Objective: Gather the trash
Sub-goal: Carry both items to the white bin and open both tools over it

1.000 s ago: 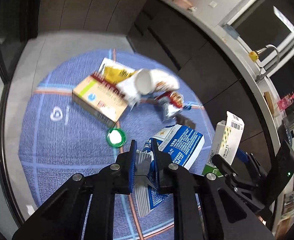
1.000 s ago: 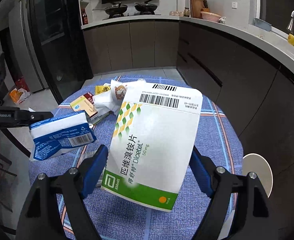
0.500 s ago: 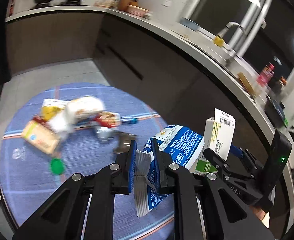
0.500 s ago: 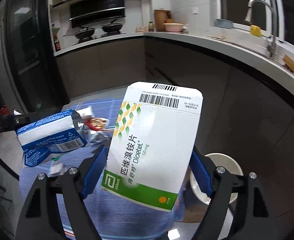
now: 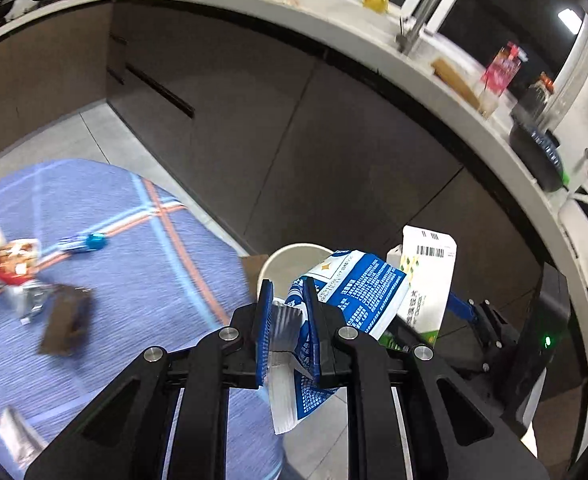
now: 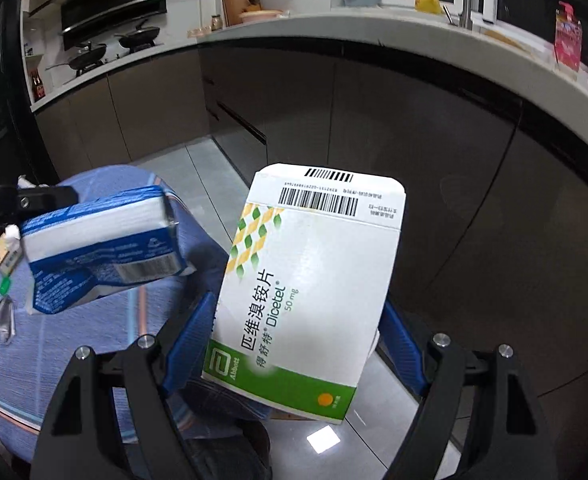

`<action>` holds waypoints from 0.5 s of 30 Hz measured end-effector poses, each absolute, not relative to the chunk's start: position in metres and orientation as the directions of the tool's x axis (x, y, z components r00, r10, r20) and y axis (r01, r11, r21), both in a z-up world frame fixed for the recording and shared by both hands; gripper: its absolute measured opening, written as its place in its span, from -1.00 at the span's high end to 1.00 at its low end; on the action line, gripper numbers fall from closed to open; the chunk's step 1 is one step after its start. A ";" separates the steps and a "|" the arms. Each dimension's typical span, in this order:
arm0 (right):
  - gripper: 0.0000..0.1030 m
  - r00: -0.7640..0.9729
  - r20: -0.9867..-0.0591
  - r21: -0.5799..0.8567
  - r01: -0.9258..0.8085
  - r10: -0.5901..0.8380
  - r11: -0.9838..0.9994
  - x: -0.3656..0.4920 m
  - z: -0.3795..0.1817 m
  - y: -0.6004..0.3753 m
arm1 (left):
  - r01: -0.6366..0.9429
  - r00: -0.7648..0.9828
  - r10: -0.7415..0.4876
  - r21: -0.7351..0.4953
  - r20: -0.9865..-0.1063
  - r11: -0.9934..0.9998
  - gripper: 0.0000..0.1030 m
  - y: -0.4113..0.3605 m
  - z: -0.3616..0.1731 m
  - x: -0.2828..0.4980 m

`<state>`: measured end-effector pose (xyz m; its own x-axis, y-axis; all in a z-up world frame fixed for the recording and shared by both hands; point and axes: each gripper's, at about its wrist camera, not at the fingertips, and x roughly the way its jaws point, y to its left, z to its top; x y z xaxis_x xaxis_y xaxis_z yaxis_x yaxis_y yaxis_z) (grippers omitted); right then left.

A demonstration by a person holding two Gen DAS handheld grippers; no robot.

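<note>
Dark cabinets ahead, the left gripper (image 5: 288, 320) pinches a light, crushable carton (image 5: 350, 296) by its flattened end; the right gripper (image 6: 294, 340) spans a stiff, light box (image 6: 306, 280) edgewise.

1. A home kitchen: a long curved grey countertop (image 6: 394, 36) over dark flat-front cabinets (image 6: 374, 128).
2. At eleven o'clock, black pans on a stove (image 6: 106, 46) under a black range hood (image 6: 114, 2).
3. At one o'clock, a steel sink tap (image 5: 418, 4).

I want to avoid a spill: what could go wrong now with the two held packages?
1. The left hand-held gripper pinches only the blue carton's folded end, so it might slip out.
2. The medicine box sits tilted in the right hand-held gripper.
3. Both could miss the white bin.
</note>
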<state>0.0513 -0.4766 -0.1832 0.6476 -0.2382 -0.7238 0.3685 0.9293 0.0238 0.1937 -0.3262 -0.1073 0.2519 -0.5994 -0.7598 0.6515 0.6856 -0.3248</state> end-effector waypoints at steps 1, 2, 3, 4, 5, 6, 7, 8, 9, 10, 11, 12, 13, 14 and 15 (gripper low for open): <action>-0.55 0.642 -0.730 0.026 0.368 -0.234 0.929 0.051 -0.189 -0.481 | 0.653 0.251 -0.591 -0.317 -0.767 0.689 0.73 -0.337 -0.113 0.195; -0.55 0.634 -0.741 0.033 0.364 -0.221 0.931 0.053 -0.200 -0.488 | 0.651 0.249 -0.577 -0.306 -0.778 0.694 0.73 -0.349 -0.122 0.198; -0.55 0.626 -0.751 0.041 0.362 -0.210 0.931 0.054 -0.207 -0.492 | 0.650 0.243 -0.567 -0.302 -0.787 0.698 0.73 -0.359 -0.131 0.200; -0.55 0.617 -0.760 0.046 0.361 -0.202 0.931 0.055 -0.213 -0.494 | 0.647 0.236 -0.560 -0.301 -0.794 0.700 0.73 -0.367 -0.138 0.202; -0.55 0.609 -0.771 0.055 0.357 -0.187 0.933 0.057 -0.222 -0.498 | 0.647 0.236 -0.551 -0.294 -0.800 0.704 0.73 -0.373 -0.144 0.203; -0.55 0.598 -0.781 0.058 0.356 -0.180 0.933 0.060 -0.231 -0.502 | 0.646 0.246 -0.532 -0.272 -0.810 0.713 0.73 -0.383 -0.152 0.204; -0.55 0.590 -0.788 0.059 0.354 -0.174 0.933 0.063 -0.236 -0.506 | 0.648 0.254 -0.513 -0.249 -0.820 0.720 0.73 -0.391 -0.160 0.205; -0.55 0.578 -0.800 0.066 0.353 -0.162 0.933 0.066 -0.245 -0.510 | 0.647 0.258 -0.499 -0.235 -0.827 0.725 0.73 -0.398 -0.165 0.206; -0.55 0.570 -0.808 0.078 0.353 -0.148 0.932 0.068 -0.252 -0.514 | 0.645 0.262 -0.478 -0.217 -0.838 0.733 0.73 -0.406 -0.173 0.207; -0.55 0.562 -0.816 0.088 0.355 -0.137 0.931 0.069 -0.259 -0.517 | 0.643 0.264 -0.463 -0.203 -0.846 0.738 0.73 -0.412 -0.180 0.208; -0.55 0.551 -0.825 0.095 0.358 -0.128 0.929 0.071 -0.268 -0.521 | 0.642 0.265 -0.453 -0.195 -0.851 0.741 0.73 -0.416 -0.184 0.209; -0.55 0.544 -0.830 0.098 0.359 -0.123 0.928 0.072 -0.273 -0.523 | 0.639 0.266 -0.434 -0.180 -0.860 0.748 0.73 -0.422 -0.192 0.210; -0.55 0.534 -0.838 0.104 0.360 -0.113 0.927 0.073 -0.281 -0.526 | 0.637 0.266 -0.424 -0.172 -0.866 0.751 0.73 -0.429 -0.195 0.211; -0.55 0.526 -0.844 0.107 0.361 -0.107 0.926 0.077 -0.284 -0.528 | 0.635 0.265 -0.414 -0.166 -0.871 0.755 0.73 -0.432 -0.199 0.212; -0.55 0.515 -0.851 0.106 0.363 -0.105 0.926 0.080 -0.290 -0.530 | 0.633 0.266 -0.404 -0.158 -0.875 0.758 0.73 -0.435 -0.203 0.213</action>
